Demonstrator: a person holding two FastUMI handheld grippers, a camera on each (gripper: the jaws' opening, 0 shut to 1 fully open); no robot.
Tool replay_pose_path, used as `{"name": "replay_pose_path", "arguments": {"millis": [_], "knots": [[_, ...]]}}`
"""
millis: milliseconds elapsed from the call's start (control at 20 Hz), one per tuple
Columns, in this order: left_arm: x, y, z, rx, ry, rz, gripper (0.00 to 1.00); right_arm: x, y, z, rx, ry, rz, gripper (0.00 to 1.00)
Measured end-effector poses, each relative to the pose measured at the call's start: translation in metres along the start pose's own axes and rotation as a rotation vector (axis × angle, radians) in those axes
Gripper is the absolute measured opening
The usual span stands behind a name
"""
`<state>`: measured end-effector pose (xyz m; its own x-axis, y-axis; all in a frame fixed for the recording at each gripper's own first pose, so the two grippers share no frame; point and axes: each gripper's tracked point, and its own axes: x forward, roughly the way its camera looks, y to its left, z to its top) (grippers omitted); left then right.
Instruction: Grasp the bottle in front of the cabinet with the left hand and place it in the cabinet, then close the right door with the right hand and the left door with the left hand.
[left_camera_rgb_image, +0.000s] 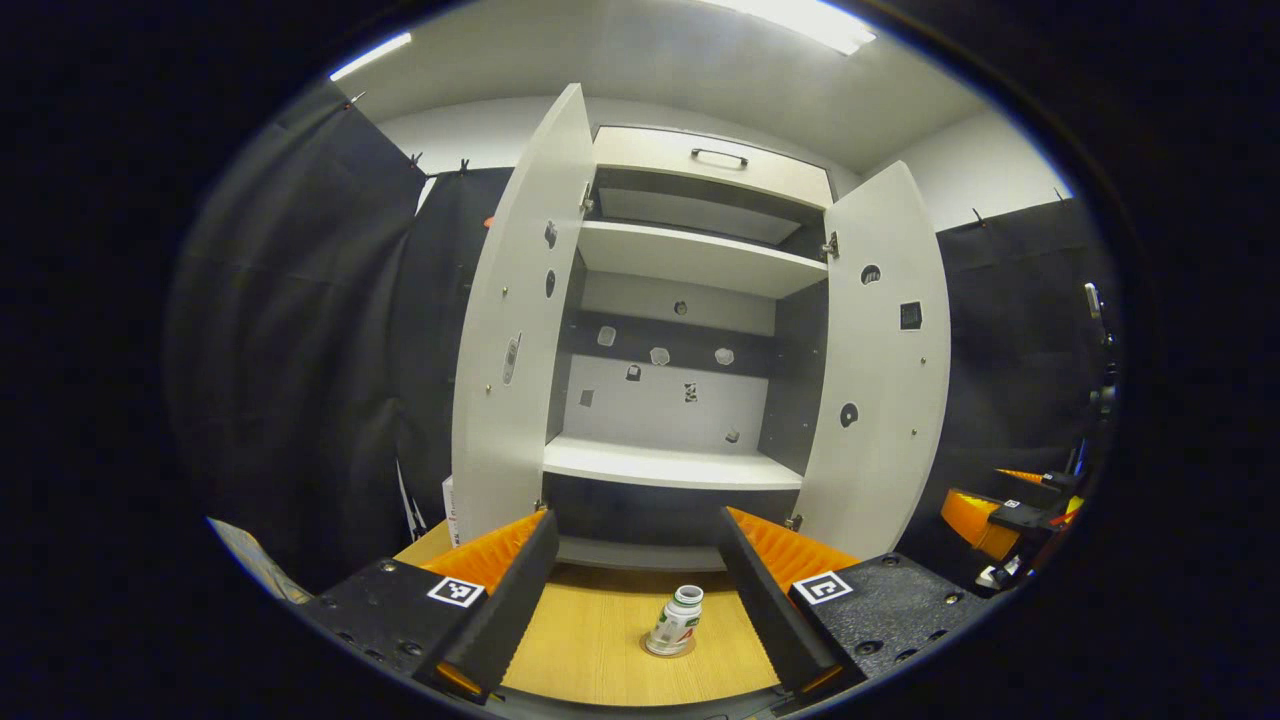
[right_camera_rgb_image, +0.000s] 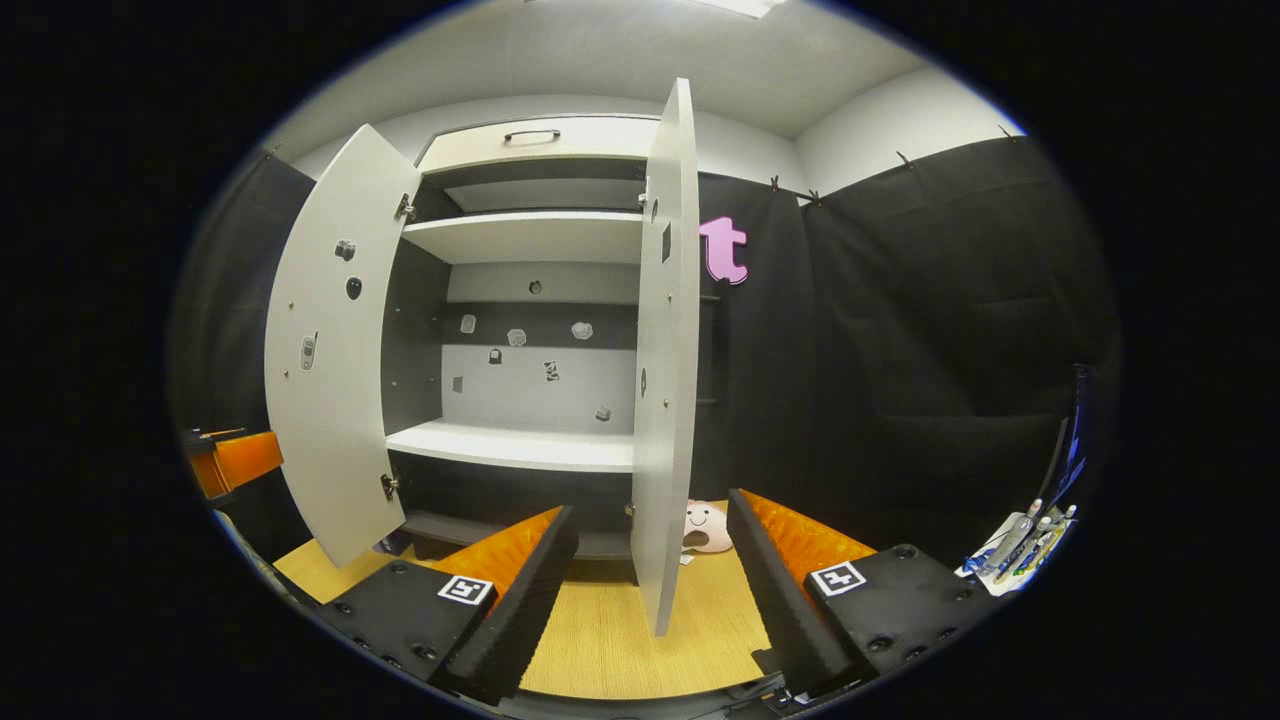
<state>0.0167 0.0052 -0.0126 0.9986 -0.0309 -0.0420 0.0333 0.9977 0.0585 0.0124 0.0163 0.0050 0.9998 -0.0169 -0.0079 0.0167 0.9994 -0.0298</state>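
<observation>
Between the spread fingers of the left hand-held gripper (left_camera_rgb_image: 635, 640), held over the table (left_camera_rgb_image: 600, 650), the bottle (left_camera_rgb_image: 676, 622) stands upright and untouched in front of the cabinet (left_camera_rgb_image: 690, 260). The right hand-held gripper (right_camera_rgb_image: 650, 630) is released too, facing the right door (right_camera_rgb_image: 665, 400). Both doors stand open, the left door (left_camera_rgb_image: 515, 340) included.

Bright ceiling lights (left_camera_rgb_image: 800, 20), sharp, fisheye-bent edges.
</observation>
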Motion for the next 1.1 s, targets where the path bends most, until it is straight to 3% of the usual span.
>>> {"name": "replay_pose_path", "arguments": {"millis": [350,550,600,750,1100], "knots": [[0.021,-0.013,-0.045,-0.025,0.055,-0.038,0.97,0.001,0.003,-0.009,-0.010,0.022,0.006,1.00],[0.044,-0.031,-0.089,0.004,0.108,-0.106,0.97,0.003,-0.003,-0.012,-0.020,0.033,-0.006,1.00],[0.049,-0.034,-0.100,0.013,0.125,-0.118,0.97,0.004,-0.004,-0.012,-0.023,0.034,-0.009,0.94],[0.063,-0.044,-0.135,0.013,0.182,-0.153,0.97,0.004,-0.009,-0.012,-0.033,0.039,-0.017,0.94],[0.094,-0.051,-0.213,0.043,0.311,-0.157,0.98,0.006,-0.032,-0.021,-0.030,0.074,-0.062,1.00]]}}
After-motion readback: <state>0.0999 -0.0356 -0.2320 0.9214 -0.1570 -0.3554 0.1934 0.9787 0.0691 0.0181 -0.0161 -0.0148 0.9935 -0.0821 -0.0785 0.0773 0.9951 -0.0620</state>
